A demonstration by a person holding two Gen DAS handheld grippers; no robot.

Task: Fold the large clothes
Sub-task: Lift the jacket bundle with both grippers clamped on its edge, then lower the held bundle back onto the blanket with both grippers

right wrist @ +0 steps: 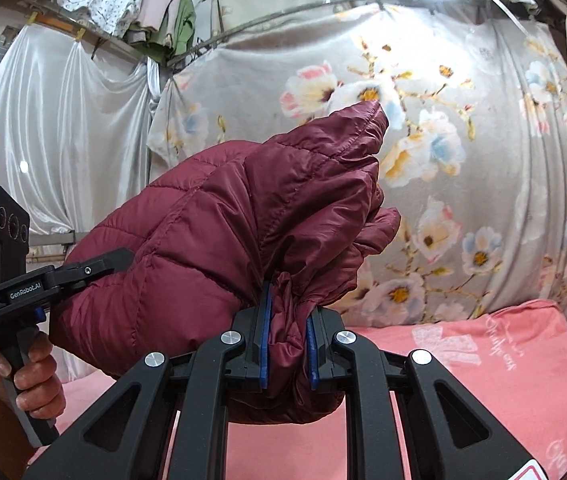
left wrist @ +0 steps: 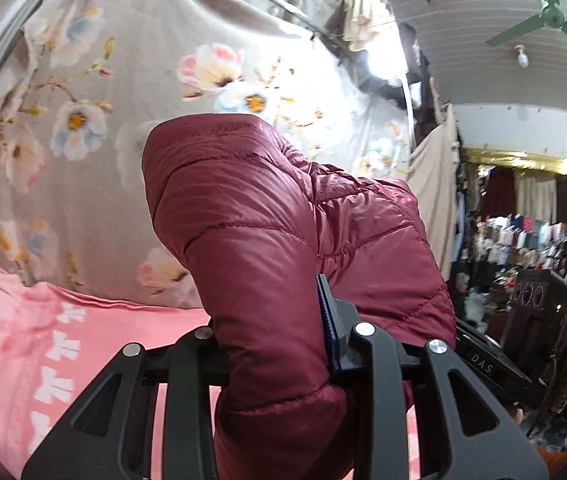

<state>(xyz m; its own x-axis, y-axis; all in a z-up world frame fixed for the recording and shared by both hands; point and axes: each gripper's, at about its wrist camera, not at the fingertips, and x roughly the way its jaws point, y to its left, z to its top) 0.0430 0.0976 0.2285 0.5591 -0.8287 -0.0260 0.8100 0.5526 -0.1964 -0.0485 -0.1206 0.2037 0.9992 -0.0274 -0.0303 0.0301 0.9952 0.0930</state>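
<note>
Bulging up the middle of both views, the maroon puffer jacket [left wrist: 283, 248] is raised above the pink bedspread [left wrist: 23, 340], with a flowered sheet [left wrist: 123, 100] hanging behind. The left gripper [left wrist: 279, 344] grasps a thick fold of it. The right gripper [right wrist: 288, 344] is clenched on a bunched edge between its blue pads [right wrist: 264, 344]. Only the left wrist view shows a green ceiling fan [left wrist: 547, 16] at upper right and shelves of goods at far right. Only the right wrist view shows the person's left hand [right wrist: 27, 376] at lower left. Writing there reads "GenRobot.AI"; the left wrist view shows "DAS".
</note>
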